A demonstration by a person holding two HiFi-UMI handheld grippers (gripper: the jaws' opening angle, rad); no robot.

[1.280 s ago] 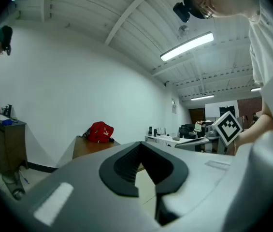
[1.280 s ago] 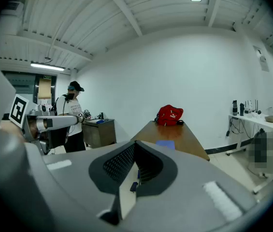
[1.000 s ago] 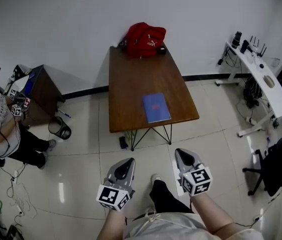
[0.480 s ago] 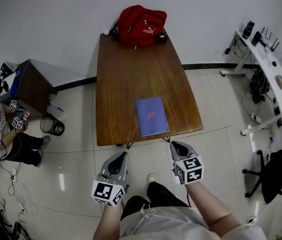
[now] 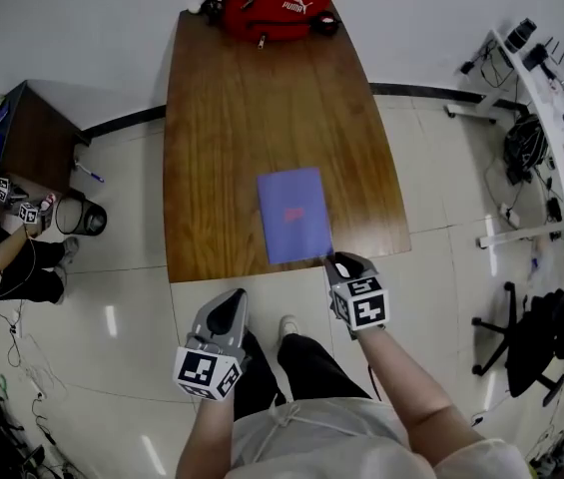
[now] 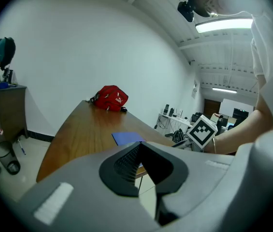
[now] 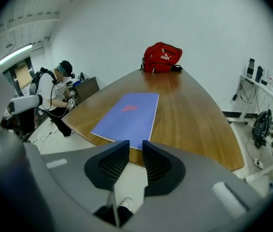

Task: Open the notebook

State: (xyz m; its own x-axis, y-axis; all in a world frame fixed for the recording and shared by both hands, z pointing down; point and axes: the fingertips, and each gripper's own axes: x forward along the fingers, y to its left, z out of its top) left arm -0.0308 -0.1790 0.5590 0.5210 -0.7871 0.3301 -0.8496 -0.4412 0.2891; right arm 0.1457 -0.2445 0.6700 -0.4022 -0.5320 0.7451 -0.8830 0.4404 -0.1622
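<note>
A closed blue notebook (image 5: 293, 215) with a small red mark lies flat near the front edge of the brown wooden table (image 5: 222, 118). My right gripper (image 5: 339, 262) hovers at that edge, just off the notebook's near right corner. In the right gripper view the notebook (image 7: 129, 112) lies straight ahead of the right gripper (image 7: 136, 146); its jaws have just been opening, stand a narrow gap apart and hold nothing. My left gripper (image 5: 230, 302) stays over the floor short of the table. In its own view the left gripper (image 6: 140, 146) has its pads meeting, empty, the notebook (image 6: 126, 137) beyond.
A red backpack (image 5: 278, 3) sits at the table's far end. At the left are a seated person (image 5: 2, 247), a dark cabinet (image 5: 27, 138) and a bin (image 5: 80, 215). A white desk (image 5: 561, 138) and a black office chair (image 5: 541, 337) stand at the right.
Both grippers have come forward and down toward the table. The right one has gone from over the floor to the table's front edge by the notebook; the left trails behind.
</note>
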